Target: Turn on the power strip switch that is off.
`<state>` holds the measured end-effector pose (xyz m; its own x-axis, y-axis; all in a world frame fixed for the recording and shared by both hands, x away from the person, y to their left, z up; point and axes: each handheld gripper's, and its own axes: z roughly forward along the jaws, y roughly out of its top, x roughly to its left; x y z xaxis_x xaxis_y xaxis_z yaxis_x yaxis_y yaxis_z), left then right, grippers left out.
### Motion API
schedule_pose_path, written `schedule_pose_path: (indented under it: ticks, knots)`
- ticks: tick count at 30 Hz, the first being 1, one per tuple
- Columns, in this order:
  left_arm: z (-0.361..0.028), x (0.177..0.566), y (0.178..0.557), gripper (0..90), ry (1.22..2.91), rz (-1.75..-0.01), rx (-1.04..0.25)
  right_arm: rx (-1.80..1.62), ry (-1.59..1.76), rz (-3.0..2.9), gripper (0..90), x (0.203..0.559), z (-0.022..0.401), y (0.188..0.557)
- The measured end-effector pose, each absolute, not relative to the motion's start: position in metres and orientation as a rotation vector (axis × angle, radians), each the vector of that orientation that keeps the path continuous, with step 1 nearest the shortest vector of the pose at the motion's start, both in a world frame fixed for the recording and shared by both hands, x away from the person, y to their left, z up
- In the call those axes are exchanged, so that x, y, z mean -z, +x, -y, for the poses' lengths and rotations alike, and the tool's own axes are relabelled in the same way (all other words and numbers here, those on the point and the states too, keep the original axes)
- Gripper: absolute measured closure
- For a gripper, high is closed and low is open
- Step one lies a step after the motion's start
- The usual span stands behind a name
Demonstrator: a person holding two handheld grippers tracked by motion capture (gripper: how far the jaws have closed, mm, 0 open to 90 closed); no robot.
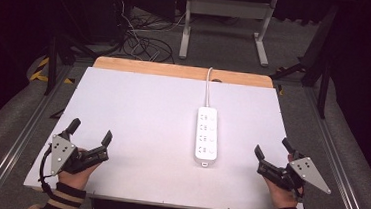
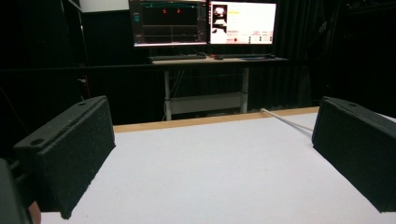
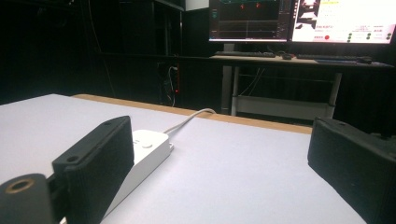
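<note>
Standing right by the table here. The person has both forearms coming in low from the near edge, striped cuffs showing, one hand at each front corner of the white table (image 1: 138, 111). The left hand (image 1: 75, 168) is wrapped around the left gripper (image 1: 90, 132), which sits down on the near-left part of the tabletop and angles up and slightly inward, grey plate on top and a black cable looping off beside the wrist. Its jaws are spread wide apart with nothing in between; in the left gripper view it's just bare white surface between the two black pads.

The right hand (image 1: 282, 190) mirrors that on the near-right corner, holding the right gripper (image 1: 272, 147) tilted a bit inward too. Jaws also spread wide, nothing gripped.

The white power strip (image 1: 206, 136) lies flat, lengthwise, right of centre on the table, nearer the right gripper but well apart from it. Its white cord (image 1: 208, 86) runs straight back over the wooden far edge. In the right gripper view the strip (image 3: 144, 154) shows just behind the left jaw.

Monitors (image 2: 205, 21) glow on a desk behind the table.
</note>
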<state>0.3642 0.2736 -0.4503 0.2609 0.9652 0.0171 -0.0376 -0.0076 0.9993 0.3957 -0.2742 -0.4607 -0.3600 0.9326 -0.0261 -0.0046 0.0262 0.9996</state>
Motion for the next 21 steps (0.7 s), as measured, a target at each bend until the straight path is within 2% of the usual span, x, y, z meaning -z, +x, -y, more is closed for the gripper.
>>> schedule_pose_path:
  ticks: [16, 21]
  knots:
    - [-0.2734, 0.4503, 0.3642, 0.1, 1.306, -0.981, -1.039, -1.472, 0.997, -1.458, 5.9, 0.4589, 0.2777, 0.3945]
    - [-0.2734, 0.4499, 0.3644, 0.1, 1.300, -0.978, -1.045, -1.483, 1.005, -1.466, 9.4, 0.4561, 0.2797, 0.3930]
